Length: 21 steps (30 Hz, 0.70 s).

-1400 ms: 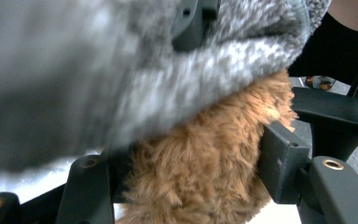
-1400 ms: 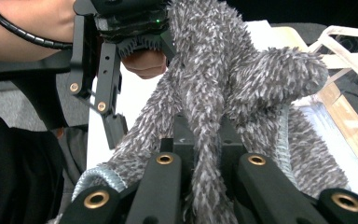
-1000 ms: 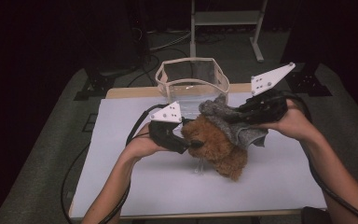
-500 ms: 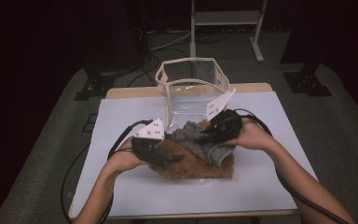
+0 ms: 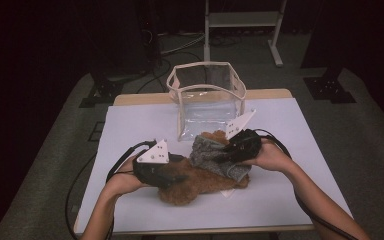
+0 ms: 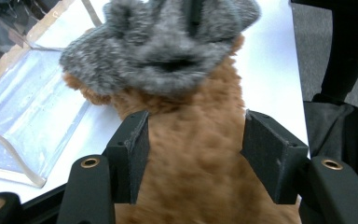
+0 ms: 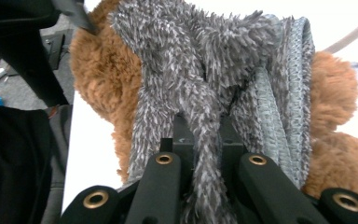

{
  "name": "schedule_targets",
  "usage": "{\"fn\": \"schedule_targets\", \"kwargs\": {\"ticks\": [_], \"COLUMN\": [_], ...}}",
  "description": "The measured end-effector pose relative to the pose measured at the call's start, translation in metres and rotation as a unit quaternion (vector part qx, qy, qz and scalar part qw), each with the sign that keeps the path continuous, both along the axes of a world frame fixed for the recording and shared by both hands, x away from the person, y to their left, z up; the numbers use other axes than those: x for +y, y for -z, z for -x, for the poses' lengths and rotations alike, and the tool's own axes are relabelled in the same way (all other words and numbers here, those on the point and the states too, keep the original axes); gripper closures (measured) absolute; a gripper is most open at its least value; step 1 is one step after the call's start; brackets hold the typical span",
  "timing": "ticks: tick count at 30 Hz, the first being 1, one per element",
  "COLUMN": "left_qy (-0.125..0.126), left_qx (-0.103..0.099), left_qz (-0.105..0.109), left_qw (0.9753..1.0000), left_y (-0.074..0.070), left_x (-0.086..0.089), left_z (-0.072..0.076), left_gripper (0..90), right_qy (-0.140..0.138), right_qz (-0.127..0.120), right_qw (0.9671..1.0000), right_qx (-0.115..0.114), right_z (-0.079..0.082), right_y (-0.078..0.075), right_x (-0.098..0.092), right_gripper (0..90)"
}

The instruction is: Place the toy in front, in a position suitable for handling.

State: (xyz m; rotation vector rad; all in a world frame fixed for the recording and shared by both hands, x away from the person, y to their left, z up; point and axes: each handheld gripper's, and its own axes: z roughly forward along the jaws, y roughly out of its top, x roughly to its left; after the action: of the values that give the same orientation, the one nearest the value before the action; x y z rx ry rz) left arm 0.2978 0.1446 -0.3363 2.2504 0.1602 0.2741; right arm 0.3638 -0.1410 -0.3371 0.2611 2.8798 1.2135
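Brown plush (image 5: 195, 182) lies lengthwise between claws; left claw (image 6: 193, 158) straddles it, right claw (image 7: 209, 158) pinches grey sock (image 7: 205, 74).

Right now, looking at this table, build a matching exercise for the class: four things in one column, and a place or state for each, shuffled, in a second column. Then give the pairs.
Things:
1. brown teddy bear
2. grey hat
3. clear bag
4. left claw

Places or states:
A. stands open at the table's far edge
B. pinched in the right claw
C. lies on the white table
D. jaws apart on either side of the bear

Pairs: 1-C, 2-B, 3-A, 4-D
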Motion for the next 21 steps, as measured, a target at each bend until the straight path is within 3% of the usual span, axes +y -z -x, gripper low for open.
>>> {"fn": "schedule_targets", "kwargs": {"ticks": [4, 8, 12, 14, 18, 21], "left_qy": [-0.013, -0.033, -0.073, -0.071, -0.041, -0.035], "left_qx": [0.001, 0.005, 0.001, -0.002, -0.001, -0.003], "left_qz": [-0.035, -0.033, -0.037, -0.029, -0.015, -0.033], "left_qw": [0.9993, 0.9989, 0.9966, 0.9970, 0.9990, 0.9988], "left_y": [0.010, 0.017, 0.016, 0.012, 0.007, 0.012], "left_x": [0.001, 0.009, 0.016, 0.019, 0.014, 0.012], "left_z": [-0.002, -0.010, -0.019, -0.016, -0.004, -0.001], "left_gripper": [41.7, 42.1, 38.0, 38.4, 38.6, 38.5], "right_qy": [0.014, 0.033, 0.052, 0.053, 0.059, 0.069], "right_qz": [-0.002, -0.013, -0.027, -0.034, -0.036, -0.036], "right_qw": [0.9999, 0.9993, 0.9982, 0.9979, 0.9975, 0.9969], "right_qx": [-0.001, 0.006, 0.012, 0.017, 0.015, 0.010], "right_z": [-0.004, -0.010, -0.014, -0.014, -0.016, -0.017], "right_y": [0.000, 0.005, 0.009, 0.010, 0.013, 0.013], "right_x": [-0.007, -0.021, -0.032, -0.035, -0.041, -0.045], "right_gripper": [81.8, 81.8, 81.8, 81.8, 81.8, 81.8]}}
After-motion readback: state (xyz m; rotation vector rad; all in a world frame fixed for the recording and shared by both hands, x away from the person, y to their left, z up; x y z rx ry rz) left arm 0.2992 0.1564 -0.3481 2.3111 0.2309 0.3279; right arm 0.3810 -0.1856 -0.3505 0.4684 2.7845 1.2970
